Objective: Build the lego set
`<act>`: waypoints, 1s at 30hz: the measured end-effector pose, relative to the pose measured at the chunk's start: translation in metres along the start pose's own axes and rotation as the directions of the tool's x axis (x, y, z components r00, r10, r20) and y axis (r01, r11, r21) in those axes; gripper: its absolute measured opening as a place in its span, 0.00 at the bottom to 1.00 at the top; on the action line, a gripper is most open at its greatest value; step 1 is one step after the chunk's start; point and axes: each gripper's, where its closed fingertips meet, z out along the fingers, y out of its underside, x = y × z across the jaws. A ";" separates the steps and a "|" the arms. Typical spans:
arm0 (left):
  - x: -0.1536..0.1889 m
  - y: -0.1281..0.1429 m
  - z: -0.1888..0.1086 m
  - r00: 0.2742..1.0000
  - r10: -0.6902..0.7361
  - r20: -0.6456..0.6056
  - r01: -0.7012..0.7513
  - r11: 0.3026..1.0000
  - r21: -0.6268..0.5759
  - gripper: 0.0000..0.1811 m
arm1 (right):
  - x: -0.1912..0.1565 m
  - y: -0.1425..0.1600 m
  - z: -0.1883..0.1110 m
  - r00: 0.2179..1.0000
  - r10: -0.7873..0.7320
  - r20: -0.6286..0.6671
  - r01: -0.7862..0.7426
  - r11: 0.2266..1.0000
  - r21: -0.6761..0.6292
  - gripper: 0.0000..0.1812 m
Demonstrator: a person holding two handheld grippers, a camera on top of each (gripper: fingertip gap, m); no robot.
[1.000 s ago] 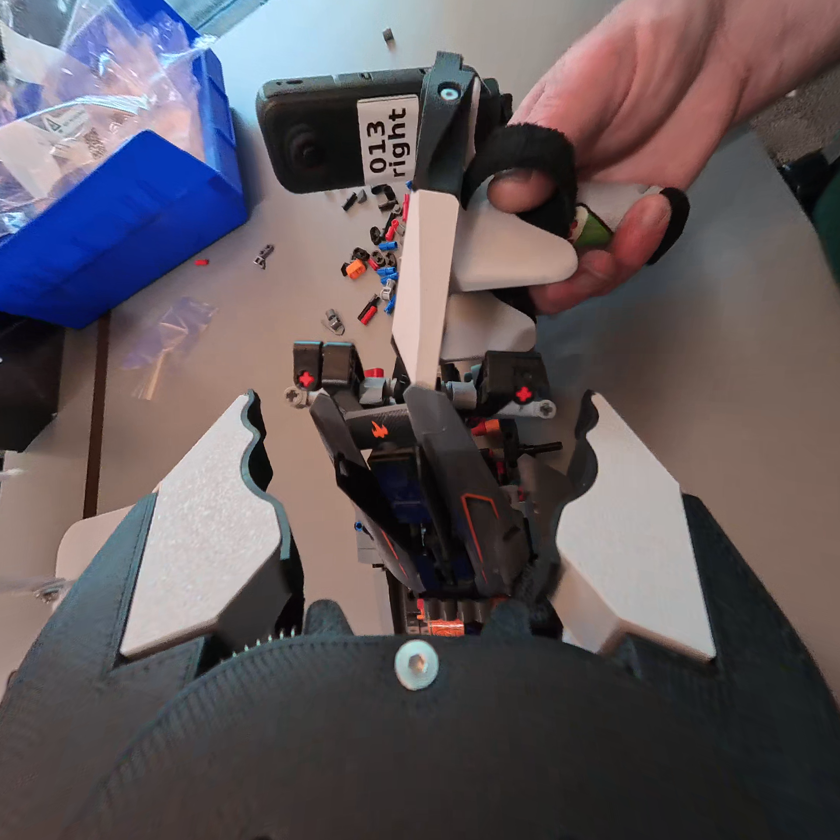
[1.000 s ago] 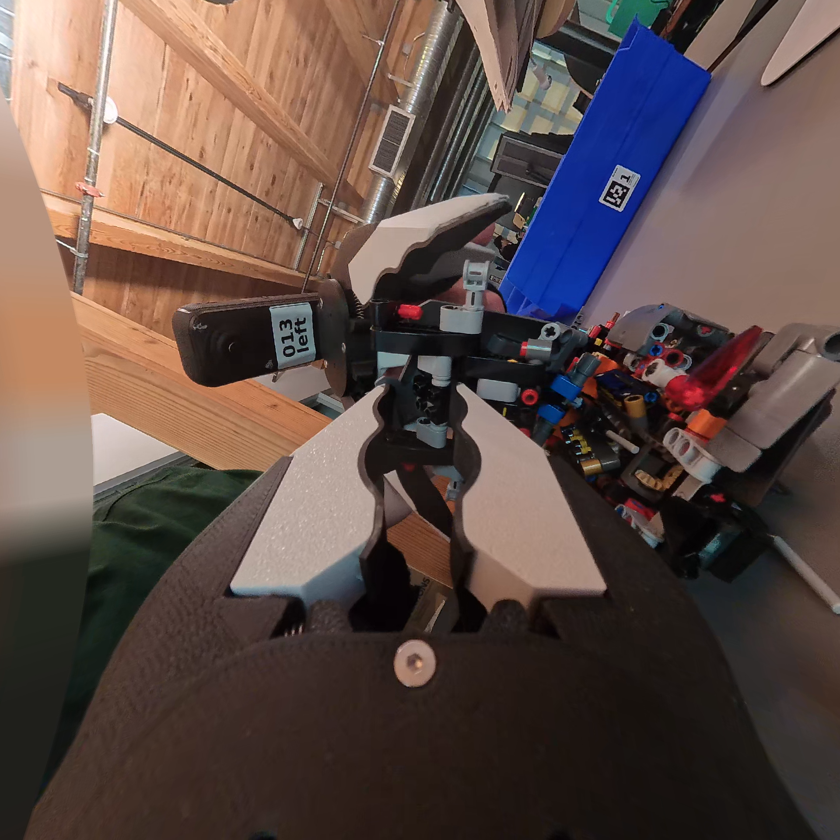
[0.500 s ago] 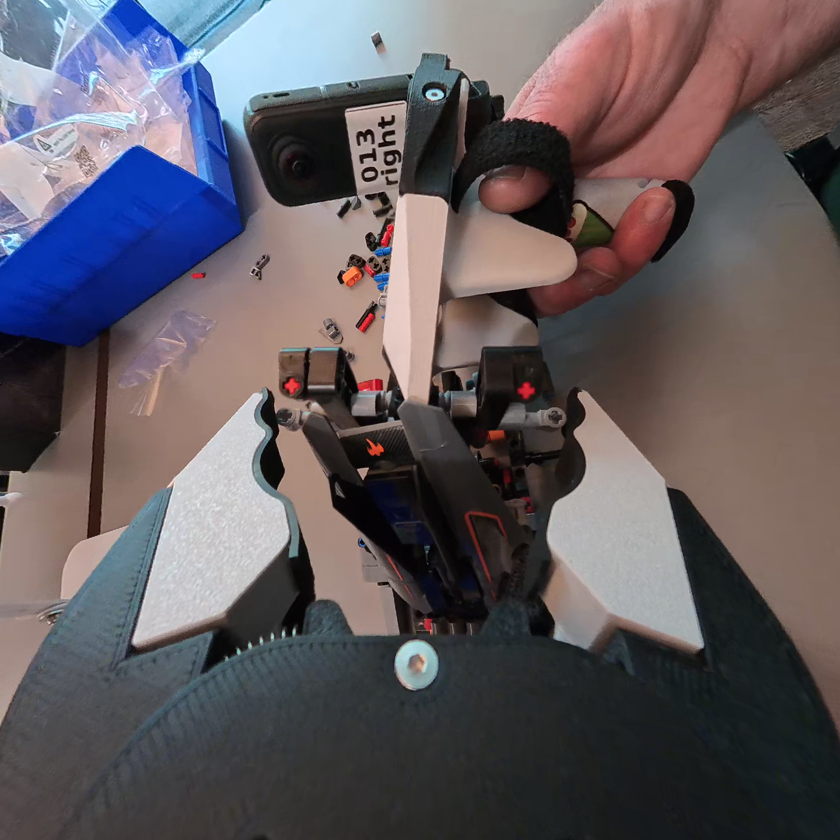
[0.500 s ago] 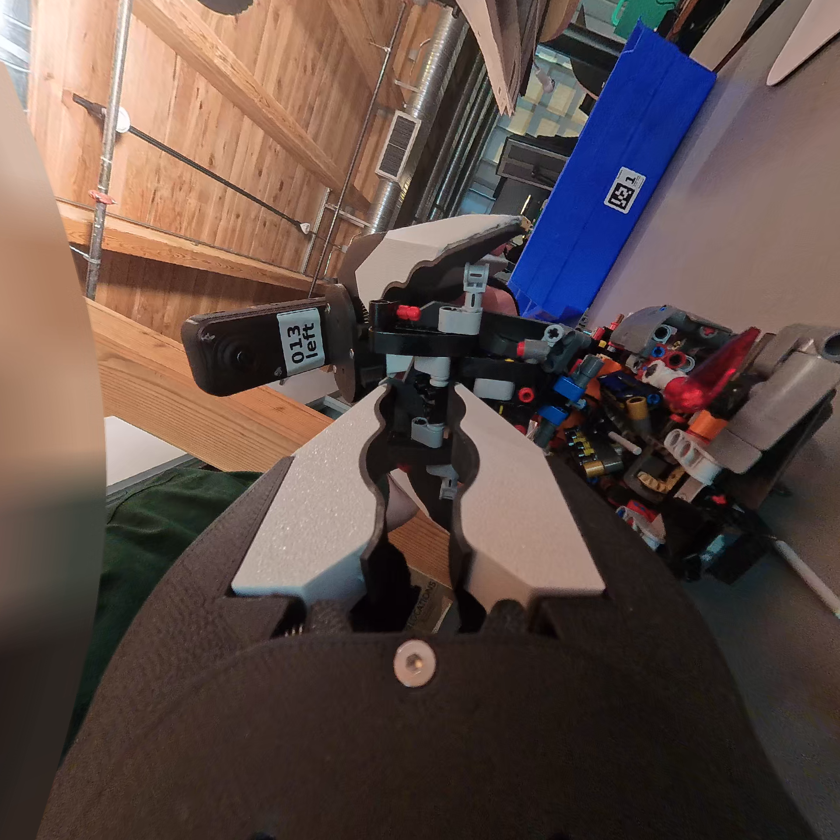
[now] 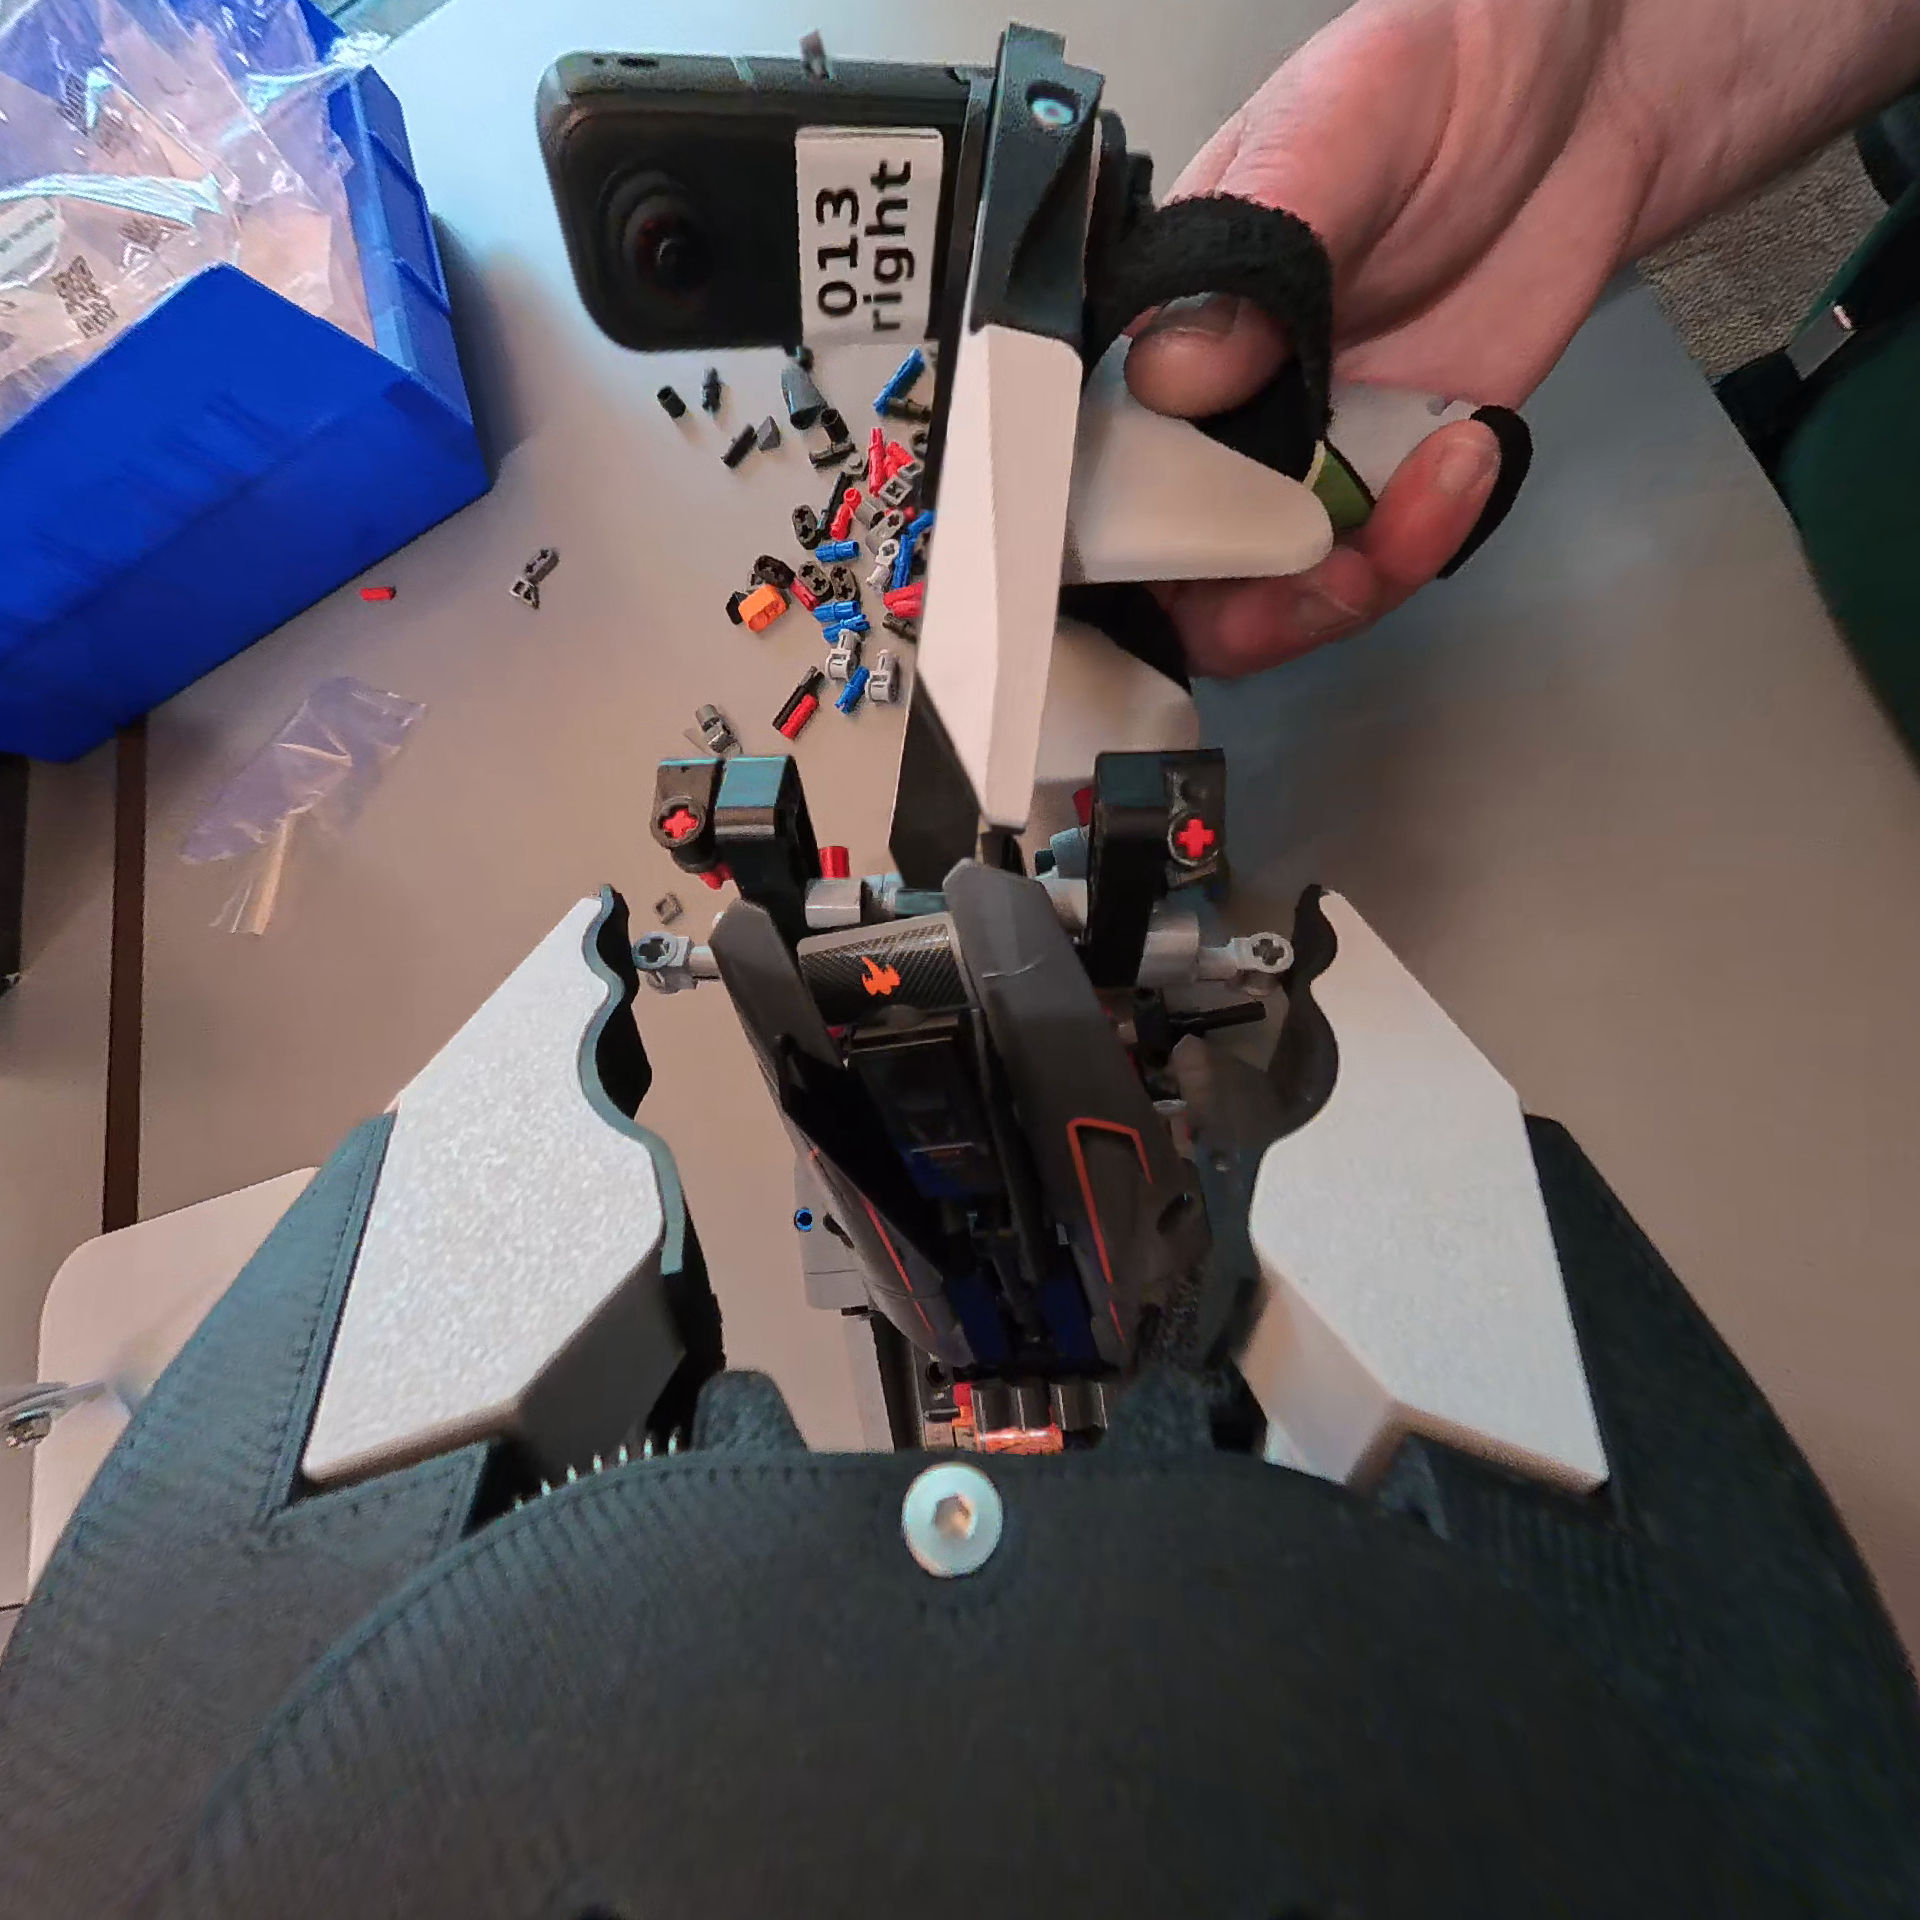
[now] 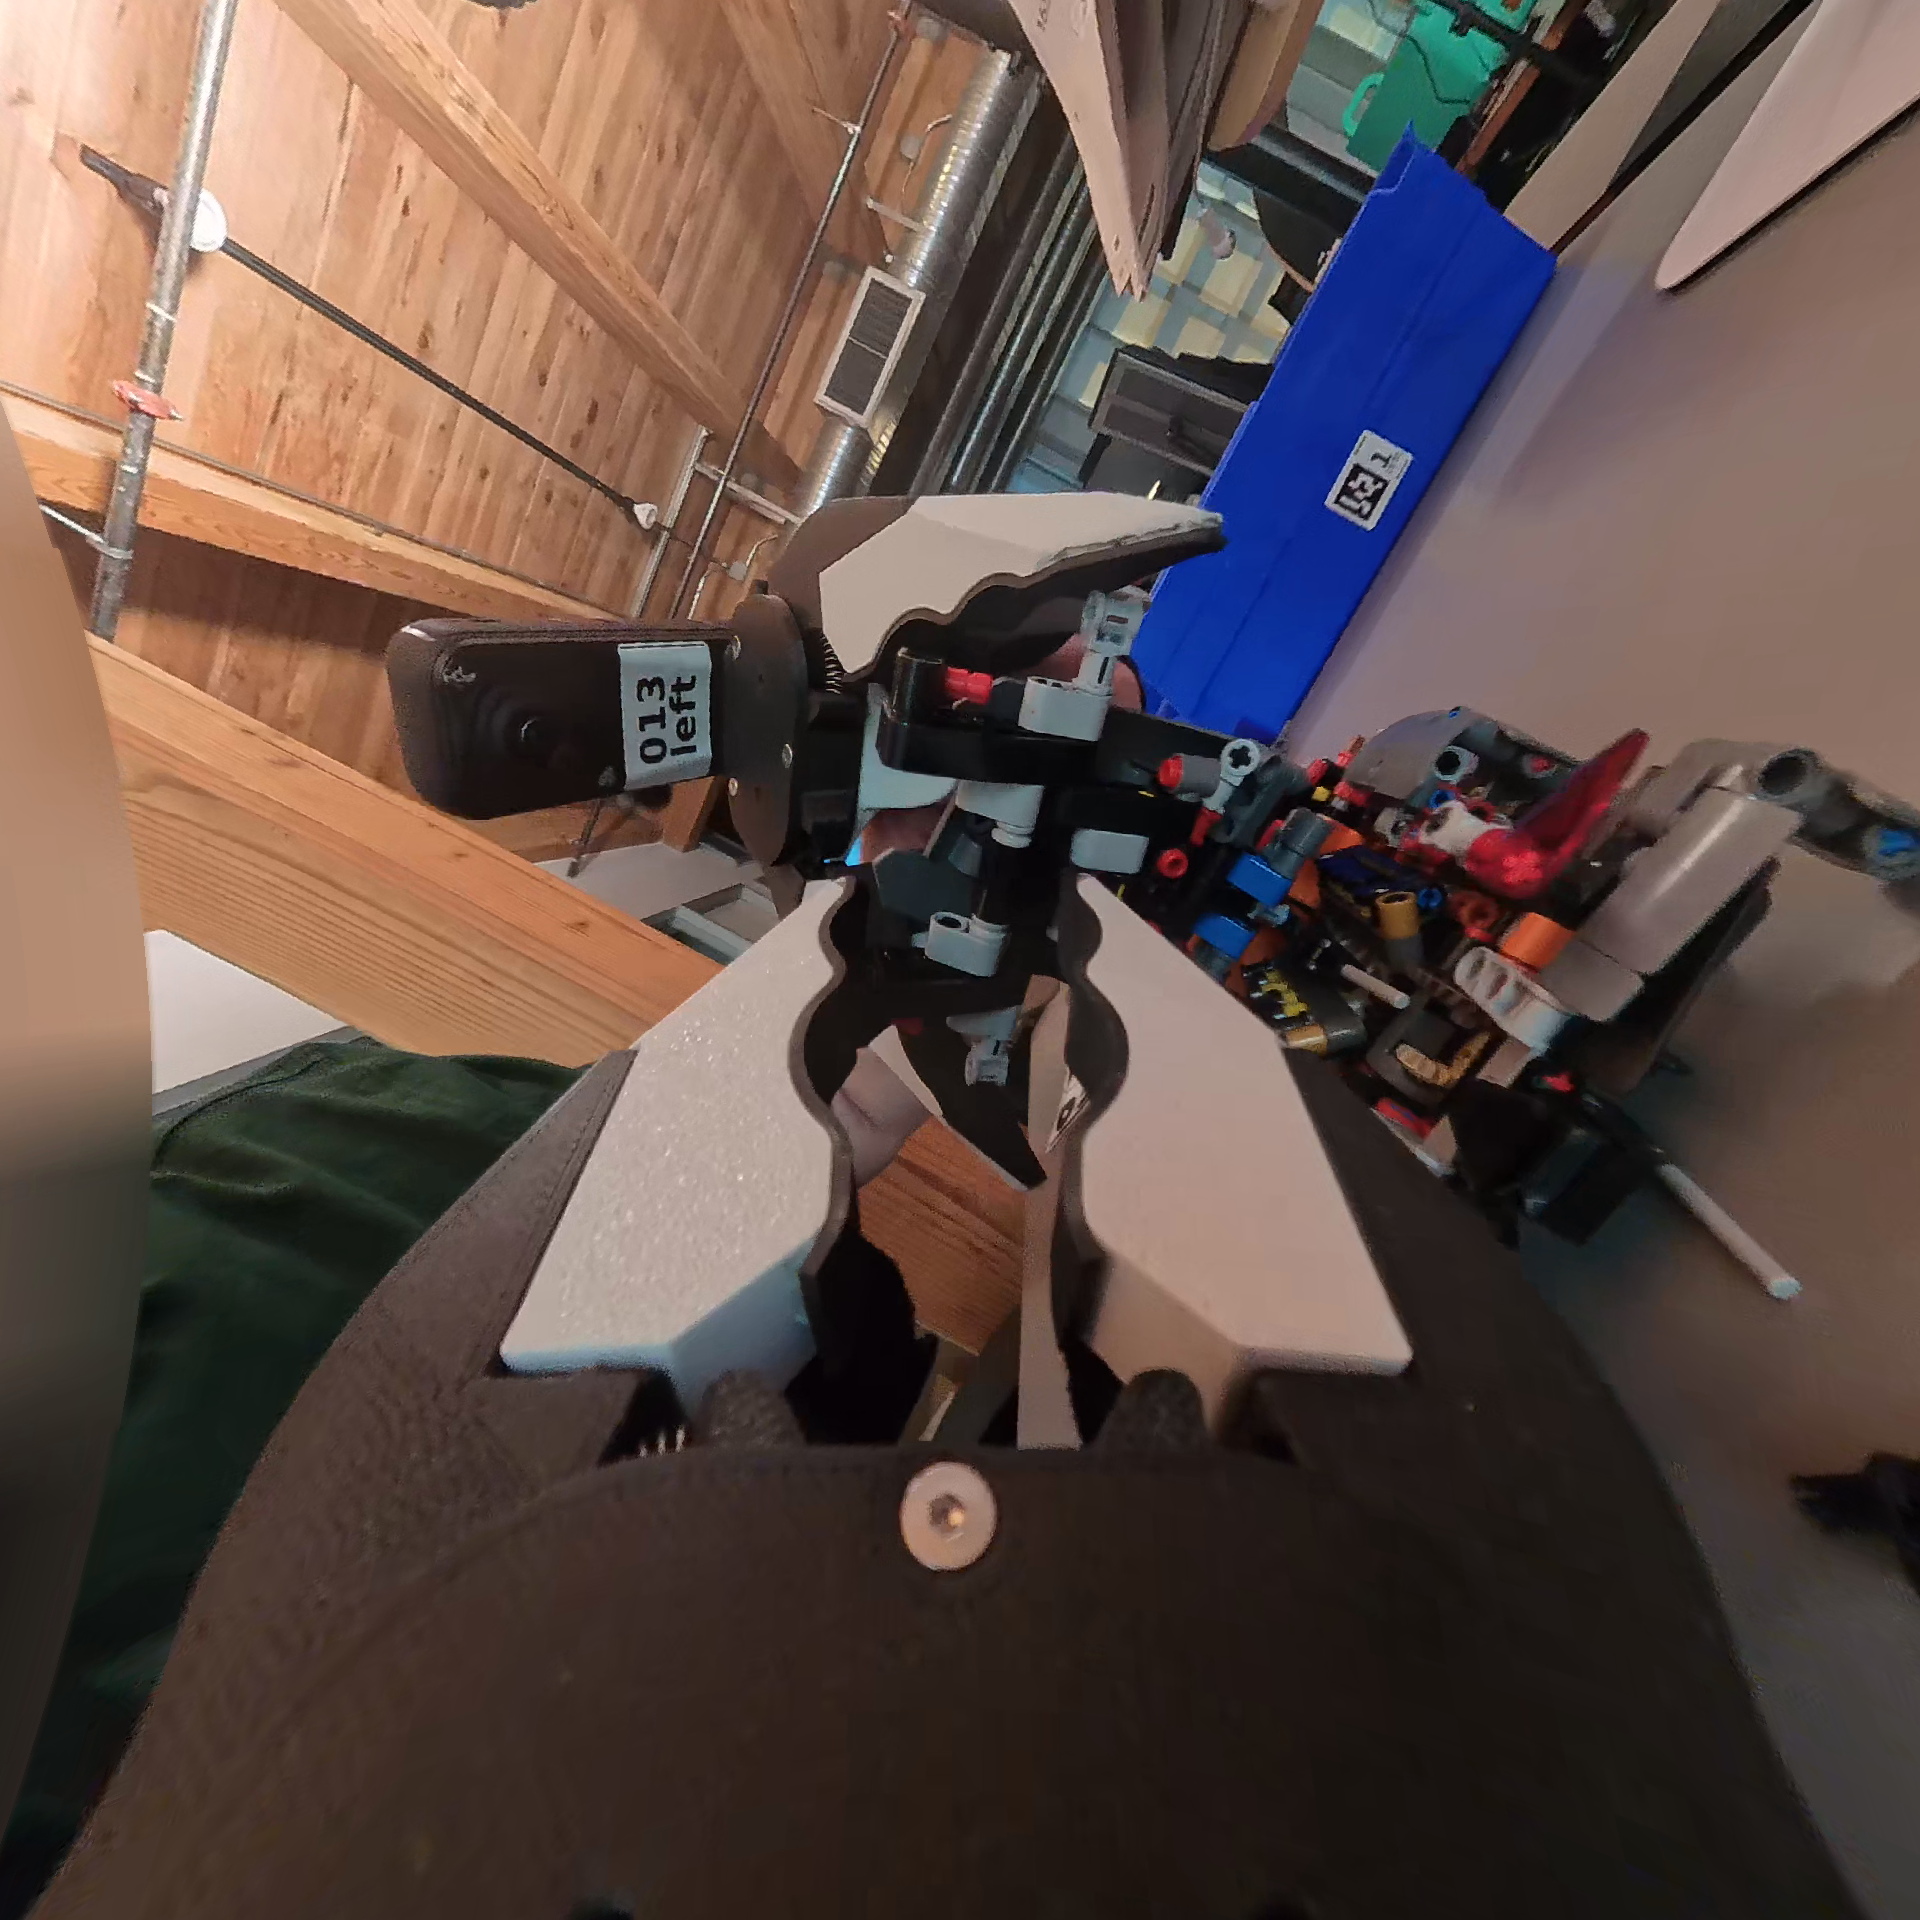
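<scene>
A dark grey and black lego model (image 5: 966,1091) with orange marks and red cross pins lies lengthwise between the fingers of my left gripper (image 5: 961,935). Its jaws stand wide open. The model's grey axle ends sit just inside the fingertips, and the right finger's inner side touches it lower down. My right gripper (image 6: 956,899) is shut on the model's front end (image 6: 997,748), on black and light grey parts. In the left wrist view it comes down from above, edge-on, with one white finger (image 5: 987,582) showing.
Loose red, blue, black and grey pins (image 5: 852,551) lie on the grey table beyond the model. A blue bin (image 5: 208,468) with plastic bags stands far left, and an empty bag (image 5: 301,769) lies near it. A heap of lego parts (image 6: 1455,914) lies beside the model. A hand (image 5: 1455,208) holds the right gripper. The tips of both grippers are at nearly the same place.
My left gripper's fingers have drawn in a little toward the model's axle ends. My right gripper's fingers have parted slightly around the model's front end.
</scene>
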 end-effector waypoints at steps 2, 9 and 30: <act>0.000 0.001 0.000 1.000 -0.004 -0.005 0.004 1.000 -0.008 0.67 | 0.002 -0.001 -0.005 1.000 -0.017 -0.016 0.017 1.000 0.012 0.19; 0.002 0.004 0.000 0.999 -0.010 -0.040 0.009 1.000 -0.029 0.67 | -0.001 0.007 -0.010 0.991 -0.122 -0.062 0.122 0.992 -0.017 0.18; 0.002 0.010 0.000 0.993 -0.037 -0.112 0.018 0.986 -0.164 0.67 | -0.005 0.007 -0.008 0.986 -0.168 -0.024 0.168 0.986 -0.016 0.24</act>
